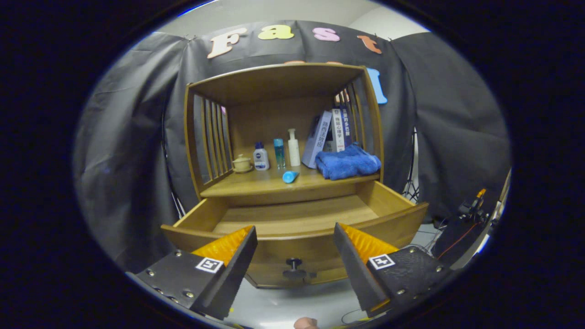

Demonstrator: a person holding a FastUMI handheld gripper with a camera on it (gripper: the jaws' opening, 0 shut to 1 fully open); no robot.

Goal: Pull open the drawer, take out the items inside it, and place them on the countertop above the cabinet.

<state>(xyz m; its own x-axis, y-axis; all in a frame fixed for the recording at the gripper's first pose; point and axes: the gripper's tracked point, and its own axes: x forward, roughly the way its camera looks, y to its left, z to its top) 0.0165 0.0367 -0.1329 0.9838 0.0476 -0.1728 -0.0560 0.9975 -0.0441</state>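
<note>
Your gripper (pixel 295 249) is nearest to the camera, and its two fingers stand wide apart with nothing between them. They hold nothing and touch nothing. Just ahead of them, in the gap, you see the front panel of the drawer (pixel 292 218) with its dark round knob (pixel 294 263), which sits low on the panel, centered between the fingers.

I take the drawer as the landmark. It is pulled out from the wooden cabinet (pixel 283 137) toward you, and its bare wooden bottom is visible. You can see no item on the part of the bottom that shows; the front strip behind the panel is hidden.

Directly above the drawer is the countertop (pixel 256 185), which is an open shelf with slatted sides. On it, above the drawer's left part, stands a small lidded cup (pixel 241 163). Next, toward the middle, stand a white bottle with a blue cap (pixel 261 157), a slim teal bottle (pixel 279 153) and a tall white pump bottle (pixel 294 147), all upright and near each other. A small light blue tube (pixel 290 176) lies on its side just in front of them, near the shelf edge. Above the drawer's right part a folded blue towel (pixel 347 161) rests on the countertop, and behind it some books (pixel 330 135) lean against each other.

Behind the cabinet hangs the black cloth wall (pixel 137 137).
</note>
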